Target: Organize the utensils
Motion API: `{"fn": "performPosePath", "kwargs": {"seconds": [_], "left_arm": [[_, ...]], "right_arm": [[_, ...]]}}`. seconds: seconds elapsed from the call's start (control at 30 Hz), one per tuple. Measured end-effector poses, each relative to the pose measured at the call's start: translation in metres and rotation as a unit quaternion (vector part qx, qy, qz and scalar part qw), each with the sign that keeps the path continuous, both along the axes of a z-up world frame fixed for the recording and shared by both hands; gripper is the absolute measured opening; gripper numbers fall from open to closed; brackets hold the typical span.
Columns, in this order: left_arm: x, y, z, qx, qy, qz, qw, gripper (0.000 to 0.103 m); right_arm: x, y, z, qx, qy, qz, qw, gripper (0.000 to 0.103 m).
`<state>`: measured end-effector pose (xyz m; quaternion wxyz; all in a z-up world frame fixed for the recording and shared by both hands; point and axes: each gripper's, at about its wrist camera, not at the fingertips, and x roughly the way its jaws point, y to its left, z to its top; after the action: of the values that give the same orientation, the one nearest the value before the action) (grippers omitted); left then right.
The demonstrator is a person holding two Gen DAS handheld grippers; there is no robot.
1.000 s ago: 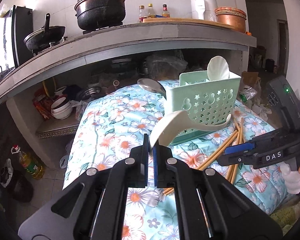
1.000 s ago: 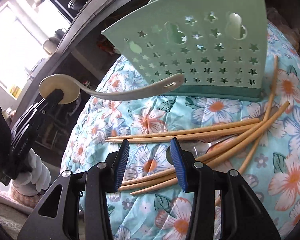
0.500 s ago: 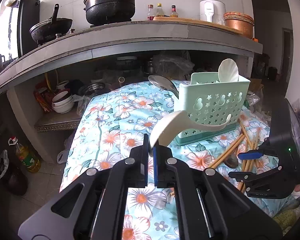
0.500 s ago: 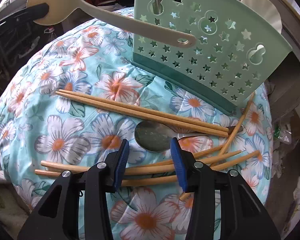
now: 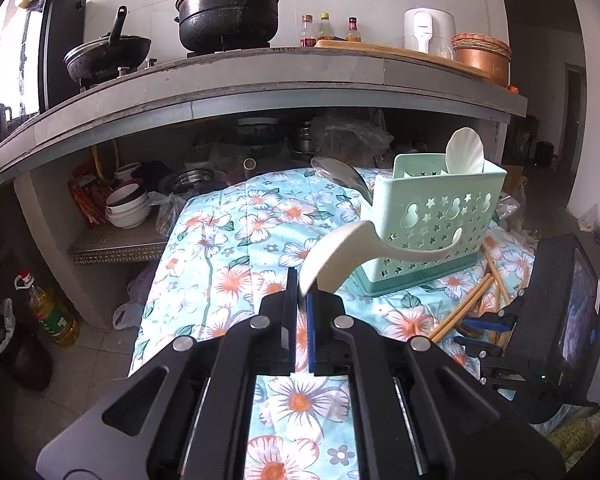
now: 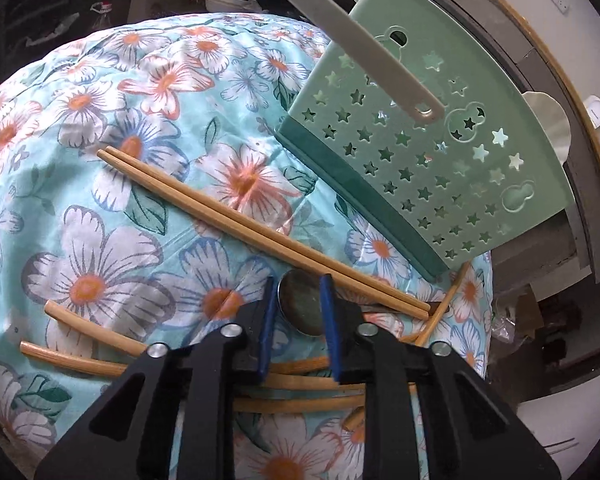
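Note:
My left gripper (image 5: 299,292) is shut on the bowl of a cream plastic ladle (image 5: 340,250), held above the cloth with its handle reaching toward the mint green utensil holder (image 5: 432,220). The ladle's handle (image 6: 364,52) crosses the holder (image 6: 428,152) in the right wrist view. A white shell-shaped spoon (image 5: 465,150) and a metal spoon (image 5: 340,174) stand in the holder. My right gripper (image 6: 298,300) is open, its fingers either side of a metal spoon bowl (image 6: 302,304) lying among several wooden chopsticks (image 6: 240,220). The right gripper (image 5: 486,332) shows at the right of the left wrist view.
The floral cloth (image 5: 228,264) covers a low table. Behind it runs a concrete counter (image 5: 260,80) carrying a black pot (image 5: 230,8), a wok (image 5: 106,56) and bottles. Bowls (image 5: 126,208) sit on the shelf below. An oil bottle (image 5: 48,312) stands on the floor at left.
My right gripper has moved down and forward, so the metal spoon bowl now sits between its open fingers. My left gripper has drawn back slightly, still holding the ladle.

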<state>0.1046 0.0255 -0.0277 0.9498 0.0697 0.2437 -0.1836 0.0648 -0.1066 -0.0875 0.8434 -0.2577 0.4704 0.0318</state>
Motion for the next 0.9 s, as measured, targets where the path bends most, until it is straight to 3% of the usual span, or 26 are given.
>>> {"fn": "performPosePath", "kwargs": {"seconds": [0.2,0.43,0.7,0.9], "left_arm": [[-0.003,0.005,0.006,0.001,-0.011,0.004,0.9999,0.003],[-0.009,0.012,0.022,-0.014,-0.029,-0.001,0.9995,0.003],[-0.014,0.017,0.051,-0.036,-0.061,-0.014,0.9974,0.003],[-0.008,0.015,0.074,-0.044,-0.082,-0.020,0.9954,0.003]], "right_arm": [[-0.006,0.003,0.019,0.010,-0.020,0.000,1.000,0.007],[-0.024,-0.013,0.074,0.115,-0.029,-0.014,0.993,0.005],[-0.031,-0.060,0.132,0.254,-0.053,-0.056,0.964,0.003],[-0.032,-0.095,0.146,0.322,-0.073,-0.078,0.941,0.003]]}}
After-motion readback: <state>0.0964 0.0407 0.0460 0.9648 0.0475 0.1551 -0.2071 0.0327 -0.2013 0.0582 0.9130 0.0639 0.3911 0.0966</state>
